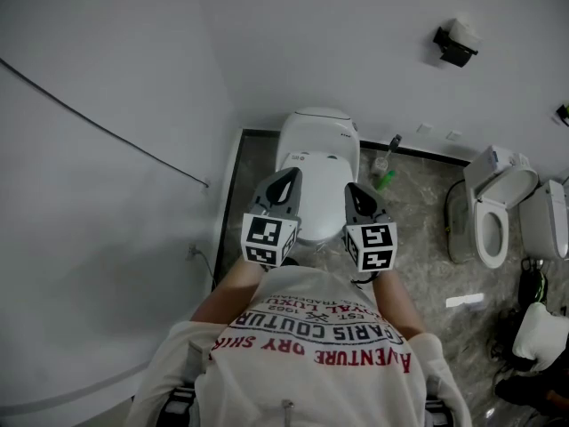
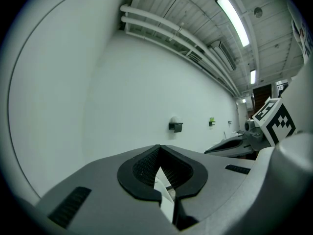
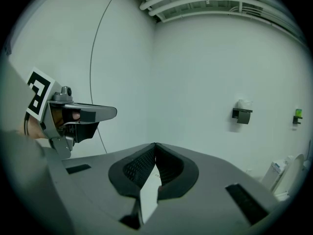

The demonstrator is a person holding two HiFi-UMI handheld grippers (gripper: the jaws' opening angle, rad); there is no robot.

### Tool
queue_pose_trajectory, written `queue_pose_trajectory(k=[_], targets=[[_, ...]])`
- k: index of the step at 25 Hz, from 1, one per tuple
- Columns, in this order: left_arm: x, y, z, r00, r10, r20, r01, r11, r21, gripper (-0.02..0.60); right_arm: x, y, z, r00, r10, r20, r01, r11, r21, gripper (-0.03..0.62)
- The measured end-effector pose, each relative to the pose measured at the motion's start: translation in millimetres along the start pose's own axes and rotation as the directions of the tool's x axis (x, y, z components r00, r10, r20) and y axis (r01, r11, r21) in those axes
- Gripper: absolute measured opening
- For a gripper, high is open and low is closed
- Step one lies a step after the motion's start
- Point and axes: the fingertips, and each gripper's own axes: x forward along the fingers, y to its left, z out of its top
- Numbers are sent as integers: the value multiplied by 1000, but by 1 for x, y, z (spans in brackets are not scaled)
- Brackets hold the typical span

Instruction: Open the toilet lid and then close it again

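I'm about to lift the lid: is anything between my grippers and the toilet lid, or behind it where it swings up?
Nothing visible. The left gripper and right gripper, both shut and empty, hang over the closed lid, which has nothing lying on it. A bottle stands on the floor to its right, clear of the swing.

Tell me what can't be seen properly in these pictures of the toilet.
- Toilet front edge: head view, hidden behind the left gripper and right gripper.
- Both gripper views: only a white sliver shows under the shut jaws; the gripper bodies block the rest.
- Green bottle label: head view, too small.
- Dark clutter: head view, cut off at the lower right corner.
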Motion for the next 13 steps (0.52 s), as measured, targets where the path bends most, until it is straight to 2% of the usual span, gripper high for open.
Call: queue_pose_trajectory(k=[13], targets=[[-5,1,-9,1000,18,-17,-18,1000,-7,8,-3,0,-12,1000,3,-12,-3,1000,20,15]])
